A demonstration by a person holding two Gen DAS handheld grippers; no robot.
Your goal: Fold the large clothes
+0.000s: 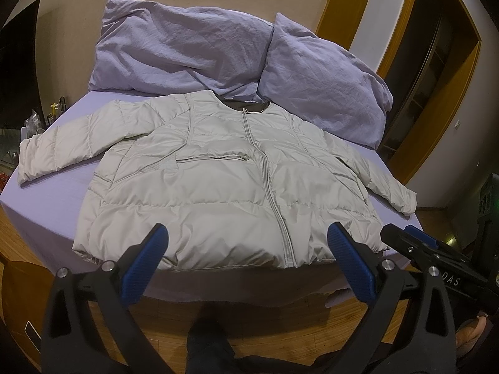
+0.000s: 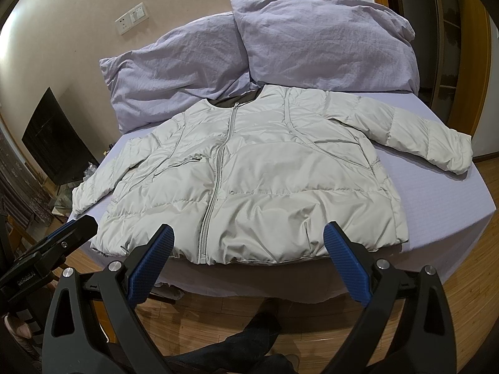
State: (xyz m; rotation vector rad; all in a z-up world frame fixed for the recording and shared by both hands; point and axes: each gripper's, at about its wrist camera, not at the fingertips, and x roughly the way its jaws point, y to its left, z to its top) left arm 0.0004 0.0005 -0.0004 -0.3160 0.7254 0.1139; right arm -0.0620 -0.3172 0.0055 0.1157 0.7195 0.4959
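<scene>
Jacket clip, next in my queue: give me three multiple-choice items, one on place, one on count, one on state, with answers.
1. Where does the jacket lie?
A. on the floor
B. flat on the bed
C. on a chair

2. How many pillows are behind it?
A. one
B. two
C. four

3. How is the jacket's zipper?
A. closed
B. fully open
C. missing

Answers:
1 B, it is spread on the lilac sheet.
2 B, two lilac pillows lean at the wall.
3 A, the front is zipped to the collar.

Left gripper and right gripper are open, holding nothing.

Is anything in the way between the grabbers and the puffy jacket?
Nothing visible. The jacket lies flat on the bed, and both the left hand-held gripper and the right hand-held gripper hang open just before its hem.
</scene>
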